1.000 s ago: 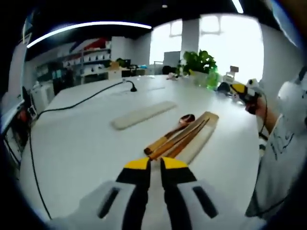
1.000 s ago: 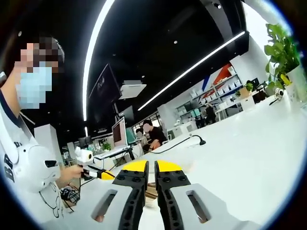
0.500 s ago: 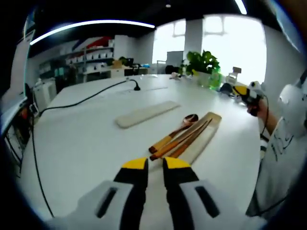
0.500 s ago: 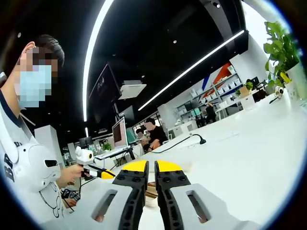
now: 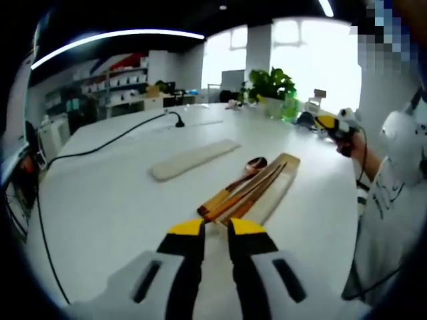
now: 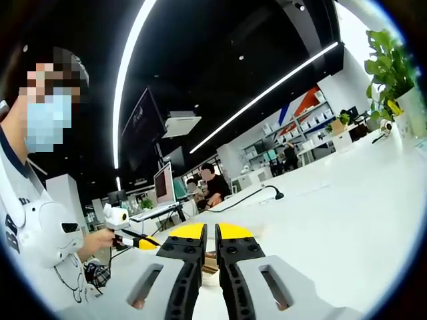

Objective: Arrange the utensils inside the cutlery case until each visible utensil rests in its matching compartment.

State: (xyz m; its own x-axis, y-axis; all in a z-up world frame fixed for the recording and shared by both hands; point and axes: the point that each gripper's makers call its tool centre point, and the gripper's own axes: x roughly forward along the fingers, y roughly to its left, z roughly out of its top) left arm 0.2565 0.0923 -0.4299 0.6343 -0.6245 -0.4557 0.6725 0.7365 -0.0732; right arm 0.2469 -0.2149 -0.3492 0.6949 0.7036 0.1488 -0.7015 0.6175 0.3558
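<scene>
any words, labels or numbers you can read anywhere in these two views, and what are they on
None can be read.
Person's white shirt: dark marks, too blurred to read.
Shelves at the back: boxes and a red-and-blue wall panel, too small to tell.
Monitor: no legible text.
Wooden case, spoon, both grippers: no markings seen.

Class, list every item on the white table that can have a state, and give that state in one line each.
Long wooden cutlery case: open, lidless.
Flat pale lid: off, lying apart on the table.
Wooden spoon: lying in the case, bowl far end.
Wooden chopsticks: lying in the case.
Left gripper: jaws shut, empty.
Right gripper: jaws shut, empty.
</scene>
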